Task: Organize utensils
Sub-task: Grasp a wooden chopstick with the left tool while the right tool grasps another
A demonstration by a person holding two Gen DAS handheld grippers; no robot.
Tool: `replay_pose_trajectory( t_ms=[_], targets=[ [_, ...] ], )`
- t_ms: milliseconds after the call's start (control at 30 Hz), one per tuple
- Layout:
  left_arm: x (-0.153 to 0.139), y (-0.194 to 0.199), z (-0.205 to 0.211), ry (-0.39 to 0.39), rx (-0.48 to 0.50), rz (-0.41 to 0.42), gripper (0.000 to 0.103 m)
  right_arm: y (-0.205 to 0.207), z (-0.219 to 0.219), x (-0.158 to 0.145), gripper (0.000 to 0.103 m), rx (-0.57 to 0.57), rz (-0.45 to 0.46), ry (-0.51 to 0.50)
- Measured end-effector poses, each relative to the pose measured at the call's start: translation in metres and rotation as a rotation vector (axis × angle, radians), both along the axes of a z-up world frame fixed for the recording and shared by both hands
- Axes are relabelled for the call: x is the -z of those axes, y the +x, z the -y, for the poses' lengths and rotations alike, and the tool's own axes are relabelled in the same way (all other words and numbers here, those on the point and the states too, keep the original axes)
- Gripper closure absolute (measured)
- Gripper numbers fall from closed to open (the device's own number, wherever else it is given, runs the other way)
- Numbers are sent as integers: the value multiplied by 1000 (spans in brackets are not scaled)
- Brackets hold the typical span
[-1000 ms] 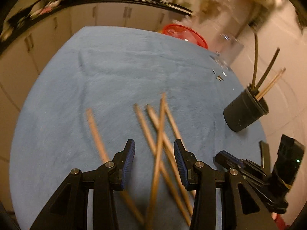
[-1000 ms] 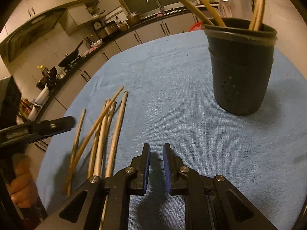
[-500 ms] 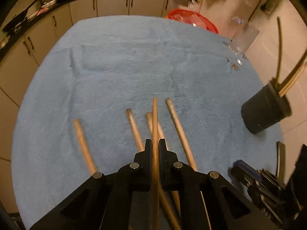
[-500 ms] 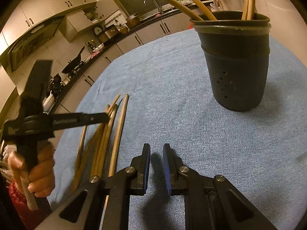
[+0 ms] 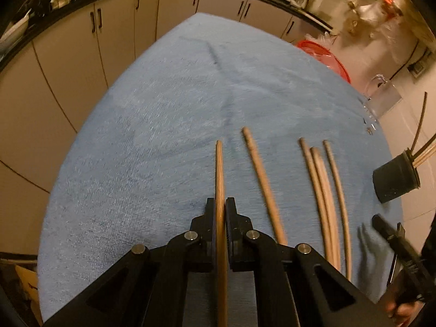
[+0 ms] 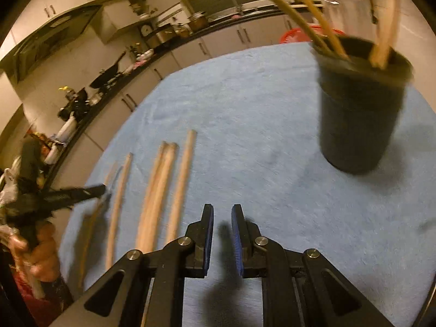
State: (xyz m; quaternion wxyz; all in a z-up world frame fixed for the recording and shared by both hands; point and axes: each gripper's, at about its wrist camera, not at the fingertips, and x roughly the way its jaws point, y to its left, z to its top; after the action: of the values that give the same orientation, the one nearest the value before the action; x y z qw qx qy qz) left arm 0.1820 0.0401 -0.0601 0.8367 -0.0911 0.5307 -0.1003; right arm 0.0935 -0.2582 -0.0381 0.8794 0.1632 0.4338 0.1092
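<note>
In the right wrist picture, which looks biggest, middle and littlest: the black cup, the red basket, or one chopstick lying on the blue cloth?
1. black cup, though it is nearest the camera.
2. chopstick on the blue cloth: long but thin.
3. red basket, mostly hidden and far.

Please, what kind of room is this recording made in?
Most likely a home kitchen. A counter crowded with pots and a pan runs above pale cabinets, and chopsticks lie on a blue-clothed table beside a black utensil holder.
</note>
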Motion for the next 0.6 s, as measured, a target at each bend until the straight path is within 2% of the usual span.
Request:
replay_pose_trajectory(
  t_ms=[133, 267, 367, 600],
  targets=[
    [2, 0, -4, -10, 12, 19, 96, 31, -19, -15, 87, -68, -50, 38],
    [3, 2, -7, -42, 25, 18, 96, 60, -41, -14, 87, -93, -106, 53],
    [7, 8, -15, -86, 33, 8, 96, 82, -58, -7, 87, -103, -146, 16],
    [5, 2, -17, -118, 52, 17, 96, 111, -79, 19, 88, -64, -242, -127]
  ],
)
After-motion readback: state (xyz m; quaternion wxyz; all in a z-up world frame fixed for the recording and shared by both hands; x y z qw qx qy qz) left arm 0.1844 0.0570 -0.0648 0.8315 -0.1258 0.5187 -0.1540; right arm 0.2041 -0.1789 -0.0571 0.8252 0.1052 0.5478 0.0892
